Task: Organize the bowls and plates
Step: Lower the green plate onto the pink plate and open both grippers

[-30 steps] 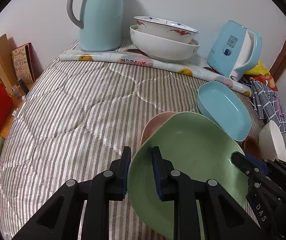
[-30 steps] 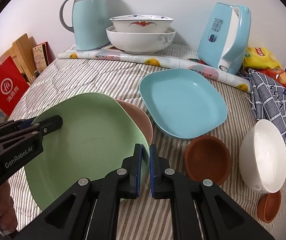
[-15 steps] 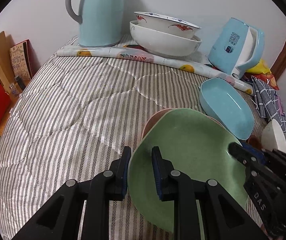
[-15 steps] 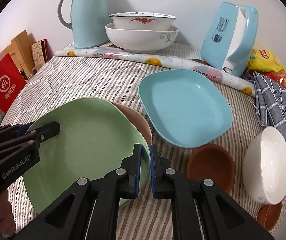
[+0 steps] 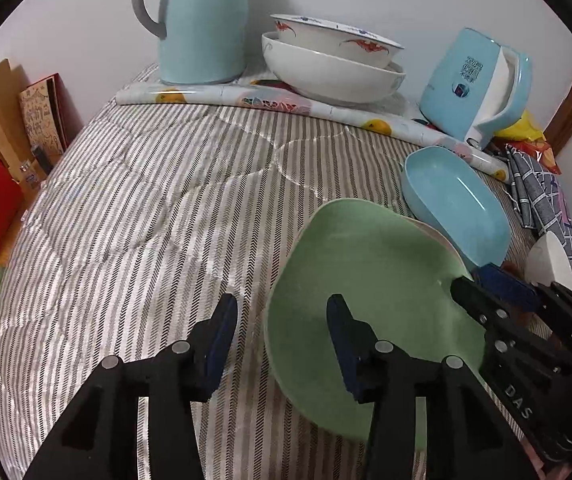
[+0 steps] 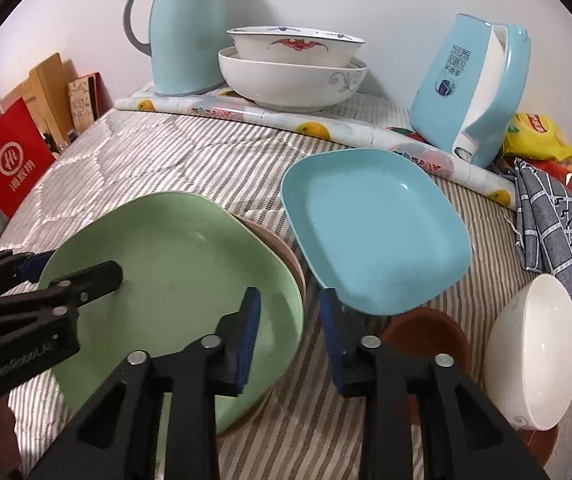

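- A red bag (image 6: 7,162) stood at the far left, beside the striped quilt (image 5: 133,208).
- The left gripper (image 5: 281,316) had its fingers wide apart, one on each side of the green plate's (image 6: 173,276) rim.
- The green plate lay on a pink plate (image 6: 286,256).
- The right gripper (image 6: 290,308) was spread apart too.
- A blue plate (image 6: 374,228) sat just beside it.
- A white wall (image 6: 398,0) stood behind.

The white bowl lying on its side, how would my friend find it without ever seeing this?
Start at the tall blue kettle by the back wall, then come forward past the checked cloth. The white bowl lies tipped on its side beside a brown bowl, plain white inside, unlike the stacked upright bowls at the back.
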`<state>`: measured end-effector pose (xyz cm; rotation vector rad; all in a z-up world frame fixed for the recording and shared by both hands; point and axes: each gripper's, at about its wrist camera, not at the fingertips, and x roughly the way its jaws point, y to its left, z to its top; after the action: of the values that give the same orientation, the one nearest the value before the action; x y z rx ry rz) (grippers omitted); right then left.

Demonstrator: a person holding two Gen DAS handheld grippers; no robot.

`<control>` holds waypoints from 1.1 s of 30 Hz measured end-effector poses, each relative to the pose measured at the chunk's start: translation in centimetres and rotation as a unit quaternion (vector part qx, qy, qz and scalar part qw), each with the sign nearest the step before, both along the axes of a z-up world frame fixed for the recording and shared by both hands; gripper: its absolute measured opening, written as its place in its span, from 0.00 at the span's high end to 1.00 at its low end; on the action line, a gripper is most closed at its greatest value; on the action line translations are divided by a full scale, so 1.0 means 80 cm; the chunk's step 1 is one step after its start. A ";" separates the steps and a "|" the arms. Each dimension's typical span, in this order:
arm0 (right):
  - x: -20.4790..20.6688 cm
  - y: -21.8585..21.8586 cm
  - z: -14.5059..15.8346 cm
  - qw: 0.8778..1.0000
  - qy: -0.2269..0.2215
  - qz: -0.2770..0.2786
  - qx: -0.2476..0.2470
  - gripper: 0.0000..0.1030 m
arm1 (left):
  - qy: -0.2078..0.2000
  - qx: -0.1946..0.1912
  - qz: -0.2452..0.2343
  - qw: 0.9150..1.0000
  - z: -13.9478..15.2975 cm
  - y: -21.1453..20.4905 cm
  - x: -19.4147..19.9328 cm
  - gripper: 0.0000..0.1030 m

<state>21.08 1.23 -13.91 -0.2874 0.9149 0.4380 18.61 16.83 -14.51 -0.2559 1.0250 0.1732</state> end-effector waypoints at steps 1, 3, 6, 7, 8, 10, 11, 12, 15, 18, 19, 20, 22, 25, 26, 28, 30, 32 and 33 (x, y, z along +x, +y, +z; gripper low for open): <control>-0.003 -0.003 0.001 1.000 0.000 -0.003 0.001 0.66 | 0.002 0.000 -0.001 1.000 0.000 -0.001 -0.001 0.54; -0.009 -0.012 0.003 1.000 0.002 -0.010 0.006 0.62 | 0.004 0.004 -0.003 1.000 0.002 -0.003 -0.005 0.54; -0.017 -0.025 0.009 1.000 0.004 -0.019 0.017 0.58 | 0.002 0.006 -0.003 1.000 0.007 -0.007 -0.011 0.54; -0.019 -0.029 0.010 1.000 0.006 -0.022 0.021 0.57 | 0.002 0.007 -0.006 1.000 0.009 -0.008 -0.013 0.52; -0.021 -0.034 0.012 0.999 0.009 -0.026 0.026 0.56 | 0.002 0.011 -0.009 1.000 0.012 -0.010 -0.015 0.51; -0.026 -0.043 0.016 0.999 0.010 -0.031 0.035 0.51 | 0.000 0.018 -0.013 1.000 0.016 -0.015 -0.020 0.43; -0.028 -0.047 0.018 0.999 0.009 -0.034 0.037 0.51 | -0.002 0.020 -0.015 1.000 0.018 -0.017 -0.023 0.42; -0.032 -0.051 0.020 0.999 0.007 -0.036 0.038 0.51 | -0.003 0.020 -0.017 1.000 0.019 -0.019 -0.025 0.41; -0.042 -0.059 0.023 0.998 0.005 -0.039 0.038 0.51 | 0.006 0.022 -0.023 0.999 0.017 -0.026 -0.031 0.41; -0.054 -0.066 0.025 0.998 0.003 -0.039 0.042 0.51 | 0.006 0.037 -0.023 0.999 0.012 -0.034 -0.038 0.41; -0.056 -0.067 0.025 0.998 0.003 -0.039 0.042 0.51 | 0.007 0.038 -0.022 0.999 0.010 -0.037 -0.039 0.41; -0.060 -0.069 0.024 0.998 0.002 -0.040 0.041 0.51 | 0.009 0.039 -0.024 0.999 0.007 -0.041 -0.040 0.41; -0.067 -0.073 0.024 0.998 0.001 -0.042 0.040 0.51 | 0.011 0.041 -0.028 0.999 0.004 -0.048 -0.041 0.41; -0.074 -0.080 0.022 0.998 0.003 -0.046 0.039 0.51 | 0.017 0.046 -0.031 0.998 -0.001 -0.060 -0.039 0.40; -0.076 -0.082 0.023 0.998 0.003 -0.048 0.039 0.51 | 0.019 0.053 -0.031 0.998 -0.001 -0.064 -0.038 0.40; -0.079 -0.088 0.022 0.998 0.003 -0.052 0.039 0.51 | 0.021 0.056 -0.032 0.998 -0.001 -0.067 -0.038 0.40; -0.081 -0.093 0.024 0.998 0.001 -0.058 0.039 0.51 | 0.021 0.047 -0.029 0.998 0.001 -0.065 -0.040 0.40; -0.081 -0.100 0.026 0.997 0.000 -0.065 0.042 0.51 | 0.017 0.043 -0.023 0.999 0.006 -0.060 -0.043 0.40; -0.080 -0.103 0.027 0.997 -0.001 -0.068 0.046 0.48 | 0.015 0.044 -0.019 0.999 0.009 -0.057 -0.044 0.40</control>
<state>14.64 -7.04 -11.77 -0.1398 0.9037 0.3527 15.13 12.25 -13.80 -0.1529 1.0478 0.1872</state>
